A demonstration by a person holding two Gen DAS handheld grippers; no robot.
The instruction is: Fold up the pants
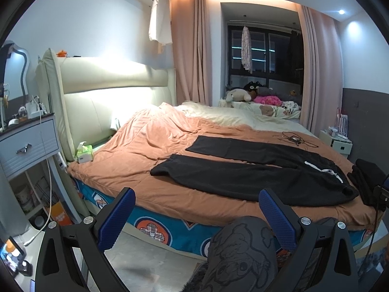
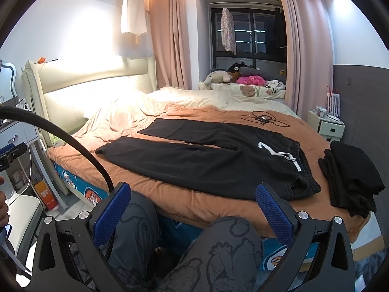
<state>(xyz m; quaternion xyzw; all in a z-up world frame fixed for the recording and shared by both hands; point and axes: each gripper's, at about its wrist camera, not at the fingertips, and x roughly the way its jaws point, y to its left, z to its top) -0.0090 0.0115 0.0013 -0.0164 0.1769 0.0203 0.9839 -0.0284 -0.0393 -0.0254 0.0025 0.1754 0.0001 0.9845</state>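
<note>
Pants (image 2: 206, 165), black, lie flat on the orange quilt (image 2: 170, 199), legs splayed toward 10 o'clock and waistband (image 2: 304, 170) at 3 o'clock in the right wrist view; a white drawstring (image 2: 279, 154) crosses the waist. Fabric looks soft, limp and fairly thick; judged light, non-slip on the quilt, likely to sag and drag when lifted by one point. Best holds, by this judgement: the near cuff (image 2: 107, 149) and the near waistband corner, pinched through both layers, so the near leg can be carried over the far leg (image 2: 182, 131). Left gripper (image 1: 197, 216) and right gripper (image 2: 192, 213) both stand wide apart and empty, short of the bed edge at 6 o'clock, above the person's knees. Folded black clothes (image 2: 350, 177) sit just beside the waistband at 3 o'clock; a cable tangle (image 2: 262, 118) lies apart at 1 o'clock.
</note>
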